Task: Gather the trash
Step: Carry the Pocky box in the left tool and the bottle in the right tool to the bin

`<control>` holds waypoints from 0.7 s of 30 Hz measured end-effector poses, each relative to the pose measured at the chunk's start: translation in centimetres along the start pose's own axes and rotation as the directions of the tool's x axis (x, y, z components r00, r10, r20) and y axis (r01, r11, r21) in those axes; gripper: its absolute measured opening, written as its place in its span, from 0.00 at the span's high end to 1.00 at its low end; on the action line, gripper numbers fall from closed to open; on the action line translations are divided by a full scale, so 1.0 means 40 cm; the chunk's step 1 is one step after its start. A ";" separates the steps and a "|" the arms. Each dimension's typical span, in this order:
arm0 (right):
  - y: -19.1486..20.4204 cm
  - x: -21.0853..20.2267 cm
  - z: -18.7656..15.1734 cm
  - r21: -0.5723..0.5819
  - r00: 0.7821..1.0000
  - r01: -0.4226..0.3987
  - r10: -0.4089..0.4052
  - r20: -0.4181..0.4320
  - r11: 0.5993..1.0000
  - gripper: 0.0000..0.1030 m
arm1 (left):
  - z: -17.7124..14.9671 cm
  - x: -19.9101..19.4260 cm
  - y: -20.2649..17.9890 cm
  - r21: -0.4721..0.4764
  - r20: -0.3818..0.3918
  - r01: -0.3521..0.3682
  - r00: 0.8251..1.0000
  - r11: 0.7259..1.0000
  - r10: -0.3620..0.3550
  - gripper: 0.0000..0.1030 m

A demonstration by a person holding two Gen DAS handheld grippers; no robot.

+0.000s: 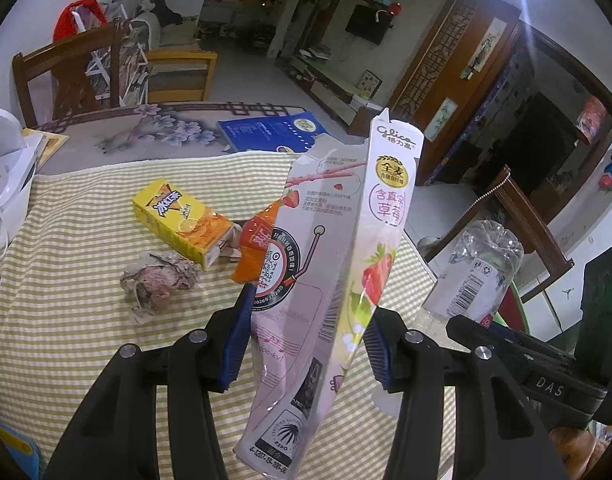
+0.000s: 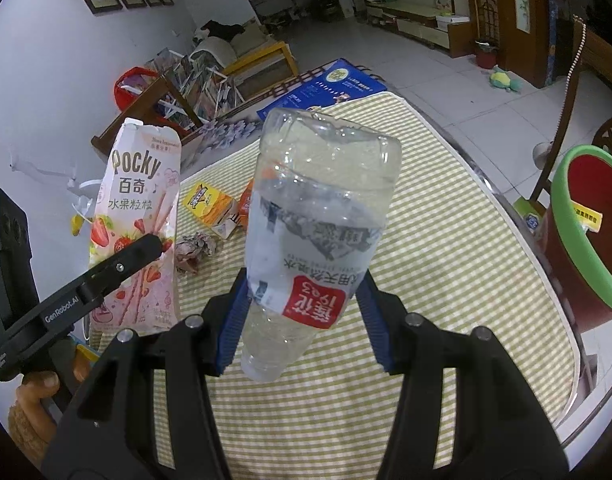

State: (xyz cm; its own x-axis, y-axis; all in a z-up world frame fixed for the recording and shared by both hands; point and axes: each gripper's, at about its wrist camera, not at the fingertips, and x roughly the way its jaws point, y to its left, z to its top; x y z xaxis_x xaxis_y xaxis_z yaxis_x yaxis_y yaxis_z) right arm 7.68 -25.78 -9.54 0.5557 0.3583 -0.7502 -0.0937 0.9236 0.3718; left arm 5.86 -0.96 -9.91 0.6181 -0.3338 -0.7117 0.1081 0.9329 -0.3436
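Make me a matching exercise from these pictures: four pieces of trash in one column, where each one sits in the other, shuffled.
Things:
1. Pocky box
2. plastic bottle
3. yellow carton
4. crumpled paper

Places:
A. lying on the checked cloth, open end toward the camera
B. held in the right claw
C. on the cloth just in front of the carton
D. held in the left claw

Pairs: 1-D, 2-B, 3-A, 4-C

Pink Pocky box, flattened, top torn open, upright, off the table. Clear plastic bottle, crushed, bottom up, lifted too. Yellow carton, orange wrapper & crumpled paper wad lie mid-table on checked cloth.
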 end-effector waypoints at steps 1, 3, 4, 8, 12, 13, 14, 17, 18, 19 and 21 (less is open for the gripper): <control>-0.004 -0.002 0.000 0.002 1.000 -0.001 0.001 0.002 1.000 0.50 | -0.001 0.001 -0.004 0.001 0.000 0.000 1.000 1.000 0.000 0.54; -0.009 -0.009 -0.001 0.005 1.000 -0.001 0.001 0.007 1.000 0.50 | -0.002 0.002 -0.011 0.005 -0.001 0.002 1.000 1.000 -0.002 0.54; -0.009 -0.011 -0.002 0.006 1.000 0.001 -0.001 0.010 1.000 0.50 | -0.003 0.004 -0.014 0.007 -0.002 0.002 1.000 1.000 -0.002 0.54; -0.027 -0.021 -0.005 0.014 1.000 0.007 -0.008 0.017 1.000 0.50 | -0.004 0.008 -0.027 0.015 -0.007 0.004 1.000 1.000 -0.004 0.54; -0.048 -0.029 -0.008 0.025 1.000 0.013 -0.014 0.020 1.000 0.50 | -0.005 0.014 -0.039 0.020 -0.009 0.004 1.000 1.000 -0.004 0.53; -0.050 -0.032 -0.009 0.027 1.000 0.014 -0.015 0.021 1.000 0.50 | -0.006 0.015 -0.043 0.021 -0.009 0.004 1.000 1.000 -0.004 0.53; -0.055 -0.034 -0.009 0.028 1.000 0.015 -0.016 0.021 0.999 0.50 | -0.005 0.016 -0.047 0.022 -0.009 0.004 1.000 1.000 -0.004 0.53; -0.067 -0.040 -0.010 0.035 1.000 0.017 -0.018 0.022 0.999 0.50 | -0.007 0.021 -0.058 0.024 -0.010 0.005 1.000 1.000 -0.005 0.53; -0.071 -0.042 -0.010 0.036 1.000 0.017 -0.018 0.023 0.999 0.50 | -0.007 0.022 -0.060 0.025 -0.010 0.005 1.000 1.000 -0.005 0.53; -0.077 -0.045 -0.011 0.038 1.000 0.018 -0.019 0.025 0.999 0.50 | -0.008 0.024 -0.066 0.028 -0.012 0.005 1.000 1.000 -0.005 0.53; -0.088 -0.052 -0.012 0.043 0.999 0.024 -0.025 0.029 0.999 0.50 | -0.008 0.029 -0.075 0.031 -0.014 0.009 1.000 0.999 -0.009 0.53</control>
State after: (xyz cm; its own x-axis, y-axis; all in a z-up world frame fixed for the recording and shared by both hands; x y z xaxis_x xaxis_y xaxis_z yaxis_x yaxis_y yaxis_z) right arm 6.45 -29.73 -9.54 0.5812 0.3308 -0.7435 -0.0449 0.9253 0.3766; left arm 6.00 -4.20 -9.90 0.6061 -0.3437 -0.7173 0.1380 0.9336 -0.3308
